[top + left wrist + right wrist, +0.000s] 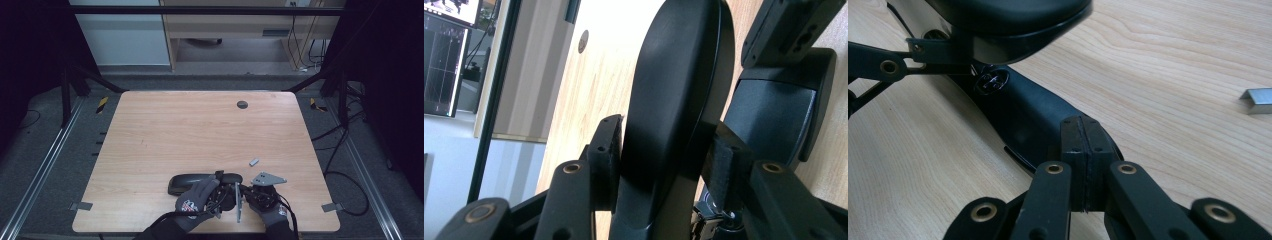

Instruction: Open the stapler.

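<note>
While the left tool [664, 150] clamps the raised black top arm of a stapler [205, 183] between its pads, the right tool [1083, 165] is clenched with nothing between its pads, tips resting against the stapler's base just ahead of it. The stapler lies on the desk [200, 130] near the front edge, opened up, so the step in hand looks like loading or servicing it. Next, the right tool likely needs to open and fetch the strip of staples [1259, 100], lying off to its right on bare wood. Nothing blocks that reach.
</note>
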Tool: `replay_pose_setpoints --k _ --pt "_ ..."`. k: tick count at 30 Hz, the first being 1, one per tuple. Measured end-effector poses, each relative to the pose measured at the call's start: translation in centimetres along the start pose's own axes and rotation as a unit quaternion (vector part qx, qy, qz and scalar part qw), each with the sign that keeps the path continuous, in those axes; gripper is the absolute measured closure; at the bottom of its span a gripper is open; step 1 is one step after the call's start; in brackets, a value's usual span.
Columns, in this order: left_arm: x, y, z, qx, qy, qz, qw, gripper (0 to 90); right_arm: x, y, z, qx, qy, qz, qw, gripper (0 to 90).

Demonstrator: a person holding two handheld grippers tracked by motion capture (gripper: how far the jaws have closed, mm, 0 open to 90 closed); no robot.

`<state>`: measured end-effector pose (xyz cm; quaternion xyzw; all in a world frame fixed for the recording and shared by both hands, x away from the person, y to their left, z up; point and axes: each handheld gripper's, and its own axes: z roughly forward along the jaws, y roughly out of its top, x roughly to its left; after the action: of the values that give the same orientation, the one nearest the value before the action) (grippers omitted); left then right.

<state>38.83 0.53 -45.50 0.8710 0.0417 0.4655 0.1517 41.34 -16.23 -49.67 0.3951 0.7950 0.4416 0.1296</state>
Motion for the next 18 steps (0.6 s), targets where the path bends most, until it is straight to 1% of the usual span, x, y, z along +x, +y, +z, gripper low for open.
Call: replay_pose_setpoints --k 3,7,9,10,11,18 --pt "0.02 0.00 0.00 0.000 -0.001 0.000 1.0000 54.5 0.08 0.01 0.24 0.002 0.002 -0.004 1.0000 90.0" --pt "0.04 -0.01 0.00 -0.001 -0.001 -0.001 1.0000 54.5 0.23 -0.03 0.51 0.007 0.003 -0.003 1.0000 90.0" --pt "-0.02 -0.02 0.01 -0.001 -0.002 -0.005 1.0000 54.5 0.35 -0.03 0.65 0.009 0.003 -0.004 0.9999 90.0" --pt "-0.01 -0.02 0.00 -0.001 -0.002 -0.005 1.0000 54.5 0.38 -0.01 0.68 0.008 0.006 -0.004 0.9999 90.0" --pt "-0.02 -0.02 0.00 -0.001 -0.002 -0.006 1.0000 54.5 0.38 -0.01 0.74 0.007 0.005 -0.007 0.9999 90.0" --pt "0.04 0.00 -0.01 -0.001 -0.001 -0.002 1.0000 54.5 0.59 0.00 0.89 0.006 0.007 -0.006 0.9999 90.0"
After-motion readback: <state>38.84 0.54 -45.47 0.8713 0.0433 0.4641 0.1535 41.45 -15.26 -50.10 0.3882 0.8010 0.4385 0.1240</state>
